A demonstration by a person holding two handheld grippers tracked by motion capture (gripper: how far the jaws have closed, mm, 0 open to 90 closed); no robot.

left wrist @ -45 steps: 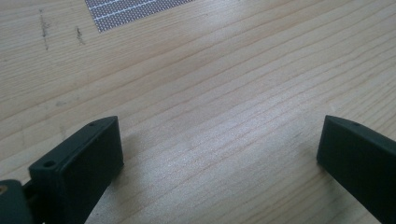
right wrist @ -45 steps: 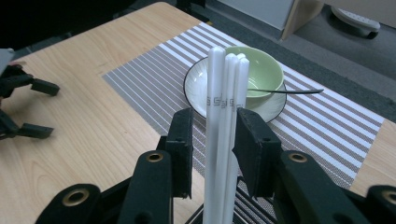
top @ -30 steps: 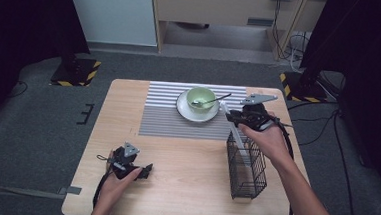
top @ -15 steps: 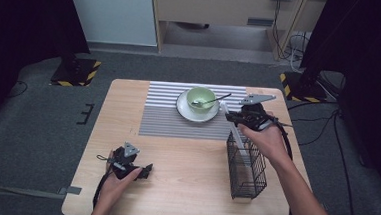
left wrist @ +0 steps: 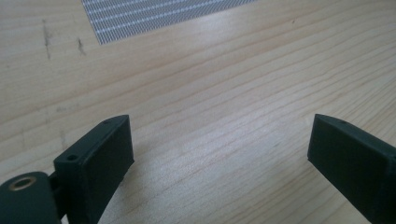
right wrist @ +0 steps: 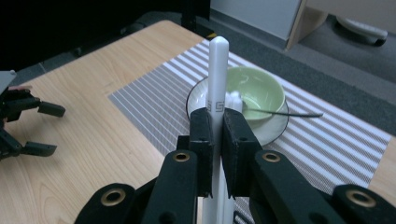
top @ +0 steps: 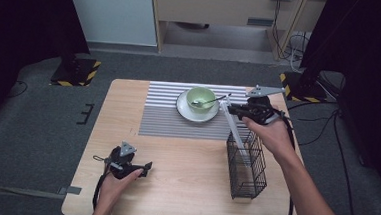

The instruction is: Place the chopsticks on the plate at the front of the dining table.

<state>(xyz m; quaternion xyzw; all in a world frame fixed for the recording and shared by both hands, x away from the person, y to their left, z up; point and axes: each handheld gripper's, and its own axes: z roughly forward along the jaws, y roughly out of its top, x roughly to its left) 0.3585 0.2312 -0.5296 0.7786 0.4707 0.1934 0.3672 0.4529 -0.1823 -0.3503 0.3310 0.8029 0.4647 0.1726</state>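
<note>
— Can we read any writing here?

— Hardly any. On the white stick (right wrist: 218, 88), just above where the right tongs (right wrist: 217, 122) clamp it, we see a small dark mark, perhaps a squared letter or pattern. We cannot make it out.

— And beyond the tongs?

— No label, brand or number that we can read.
</note>
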